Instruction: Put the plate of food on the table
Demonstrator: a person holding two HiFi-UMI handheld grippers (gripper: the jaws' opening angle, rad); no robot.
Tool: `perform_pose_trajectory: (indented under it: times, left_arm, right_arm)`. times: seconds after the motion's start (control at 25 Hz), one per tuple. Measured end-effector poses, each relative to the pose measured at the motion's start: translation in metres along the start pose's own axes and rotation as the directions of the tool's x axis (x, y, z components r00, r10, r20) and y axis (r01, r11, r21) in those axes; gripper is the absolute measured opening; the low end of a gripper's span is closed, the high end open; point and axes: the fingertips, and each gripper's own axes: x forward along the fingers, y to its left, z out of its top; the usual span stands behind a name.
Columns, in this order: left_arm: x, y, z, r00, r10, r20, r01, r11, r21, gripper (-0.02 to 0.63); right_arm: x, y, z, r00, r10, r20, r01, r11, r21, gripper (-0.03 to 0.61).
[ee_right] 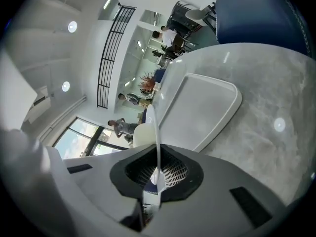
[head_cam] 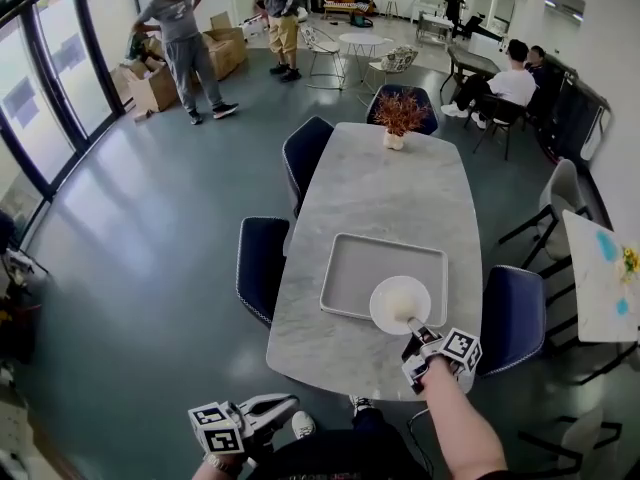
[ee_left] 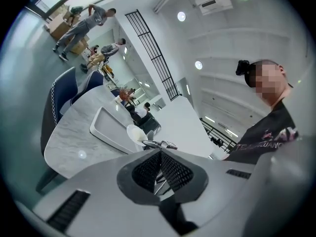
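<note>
Clamping plate (head_cam: 398,301) rim over tray (head_cam: 352,266), right gripper (head_cam: 413,328), left gripper (head_cam: 288,401) closed

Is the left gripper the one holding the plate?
No, the right gripper clamps the plate's rim; the left gripper is shut on nothing, away from the table.

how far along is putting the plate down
Done: the plate is gripped by its rim in the right tongs and held over the near corner of the tray on the table. In hand: the placing; contact is unclear. Left: set it down, release. The left tongs hang shut and empty.
</note>
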Motion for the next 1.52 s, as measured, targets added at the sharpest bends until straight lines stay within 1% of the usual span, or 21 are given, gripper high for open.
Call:
perform_pose_trajectory:
  times: [0.16,0.4,0.72,1.0,1.24,1.52]
  left_arm:
    - [0.004,-0.001,0.004,0.998,0.051,0.047,-0.052,0.999,0.005,0.009]
    - [0.006,0.009,0.003,0.988,0.126,0.089,-0.123,0.992,-0.037,0.009]
    - [0.019,0.019,0.012,0.979,0.169,0.113,-0.161,0.984,-0.074,0.009]
    - [0.024,0.030,0.017,0.976,0.175,0.127,-0.163,0.981,-0.101,0.009]
    - [0.031,0.035,0.023,0.980,0.162,0.115,-0.151,0.983,-0.100,0.009]
    - [0.036,0.036,0.026,0.983,0.151,0.107,-0.139,0.984,-0.110,0.009]
  right_arm:
    - [0.037,-0.022,0.020,0.998,-0.057,-0.022,0.057,0.998,0.018,0.021]
    - [0.081,-0.045,0.035,0.992,-0.113,-0.049,0.115,0.992,0.050,0.021]
    - [0.116,-0.058,0.040,0.982,-0.166,-0.088,0.171,0.984,0.056,0.021]
    - [0.131,-0.060,0.044,0.978,-0.181,-0.100,0.187,0.981,0.052,0.020]
    - [0.137,-0.061,0.047,0.977,-0.189,-0.095,0.194,0.980,0.053,0.020]
    - [0.136,-0.065,0.053,0.966,-0.237,-0.107,0.238,0.971,0.000,0.021]
